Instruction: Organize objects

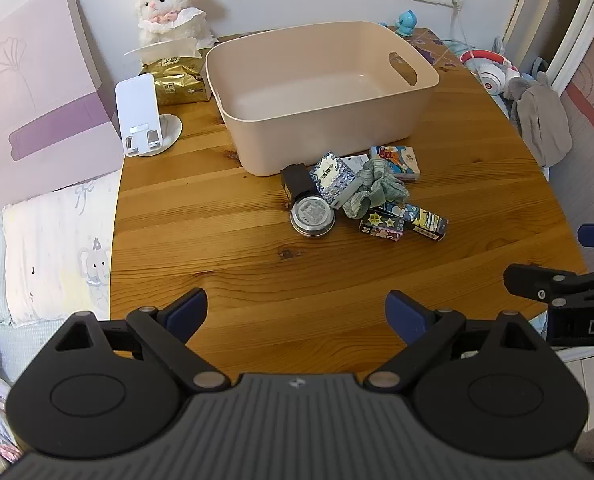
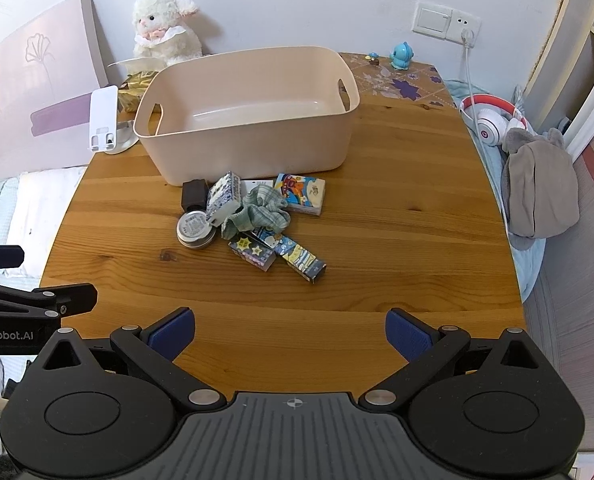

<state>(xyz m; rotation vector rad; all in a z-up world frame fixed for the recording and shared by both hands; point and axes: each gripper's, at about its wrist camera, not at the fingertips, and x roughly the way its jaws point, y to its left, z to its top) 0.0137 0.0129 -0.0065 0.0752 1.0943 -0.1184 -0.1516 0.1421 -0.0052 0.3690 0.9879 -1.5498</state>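
Note:
A beige plastic bin (image 1: 321, 96) (image 2: 249, 120) stands empty at the back of the wooden table (image 1: 217, 220) (image 2: 397, 220). In front of it lies a pile: a round tin (image 1: 312, 216) (image 2: 195, 229), a black box (image 1: 295, 180) (image 2: 194, 194), a blue-white patterned packet (image 1: 333, 178) (image 2: 225, 196), a green checked scrunchie (image 1: 373, 192) (image 2: 261, 216), a cartoon tissue pack (image 1: 397, 162) (image 2: 301, 194) and two small printed boxes (image 1: 405, 222) (image 2: 277, 256). My left gripper (image 1: 297, 316) and right gripper (image 2: 291, 332) are both open and empty, above the table's near edge.
A plush lamb (image 1: 173, 8), a gold tissue pack (image 1: 179, 80) and a white phone stand (image 1: 141, 116) are at the back left. A blue toy (image 2: 403, 55) is at the back right. Headphones (image 2: 493, 120) and grey cloth (image 2: 537, 192) lie off the table's right side.

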